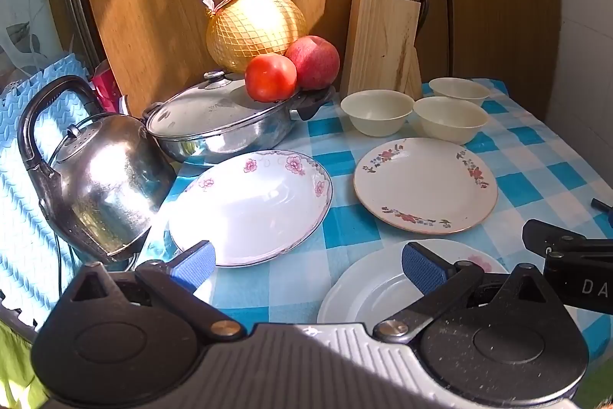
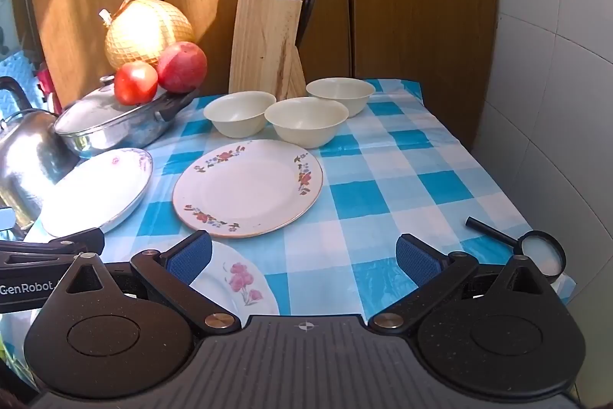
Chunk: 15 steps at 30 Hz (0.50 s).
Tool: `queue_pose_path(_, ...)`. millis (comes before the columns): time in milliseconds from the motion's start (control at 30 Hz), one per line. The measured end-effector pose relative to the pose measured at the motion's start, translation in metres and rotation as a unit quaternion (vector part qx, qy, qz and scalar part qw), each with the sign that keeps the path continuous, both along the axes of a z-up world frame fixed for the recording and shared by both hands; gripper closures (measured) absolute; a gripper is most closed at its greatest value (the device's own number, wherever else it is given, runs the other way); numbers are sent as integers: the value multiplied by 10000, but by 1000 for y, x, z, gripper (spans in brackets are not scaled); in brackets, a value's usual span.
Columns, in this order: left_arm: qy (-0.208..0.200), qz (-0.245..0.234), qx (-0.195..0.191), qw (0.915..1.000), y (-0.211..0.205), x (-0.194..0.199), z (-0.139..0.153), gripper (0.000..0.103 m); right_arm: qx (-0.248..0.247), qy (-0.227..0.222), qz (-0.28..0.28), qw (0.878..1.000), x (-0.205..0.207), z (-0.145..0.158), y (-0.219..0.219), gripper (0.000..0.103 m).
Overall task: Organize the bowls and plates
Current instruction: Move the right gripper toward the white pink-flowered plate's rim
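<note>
Three cream bowls (image 1: pixel 377 112) (image 1: pixel 450 119) (image 1: pixel 459 91) stand apart at the back of the checked table. In front of them lies a gold-rimmed floral plate (image 1: pixel 425 184), seen also as the floral plate (image 2: pixel 247 188). A deep pink-flowered plate (image 1: pixel 253 207) sits to its left beside the kettle. A third white plate (image 1: pixel 379 288) lies nearest, under my left gripper's right finger. My left gripper (image 1: pixel 308 267) is open and holds nothing. My right gripper (image 2: pixel 304 259) is open too, over bare cloth, its left finger above the near plate (image 2: pixel 233 284).
A steel kettle (image 1: pixel 95 183) and a lidded pot (image 1: pixel 218 125) carrying a tomato and an apple crowd the left. A netted pomelo (image 1: pixel 254 27) and a knife block (image 1: pixel 383 43) stand at the back. A magnifying glass (image 2: pixel 536 250) lies at the right edge.
</note>
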State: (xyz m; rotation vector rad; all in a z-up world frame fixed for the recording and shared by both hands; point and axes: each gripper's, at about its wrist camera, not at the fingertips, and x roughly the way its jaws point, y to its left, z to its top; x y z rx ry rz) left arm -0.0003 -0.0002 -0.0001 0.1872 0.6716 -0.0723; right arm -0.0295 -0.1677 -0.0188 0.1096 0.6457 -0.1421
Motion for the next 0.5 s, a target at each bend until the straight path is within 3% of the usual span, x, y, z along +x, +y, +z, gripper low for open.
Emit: queue_pose_path(500, 203, -24, -65, 9998, 6, -1, -5, 4, -71, 67, 2, 10000, -2, -4, 1, 0)
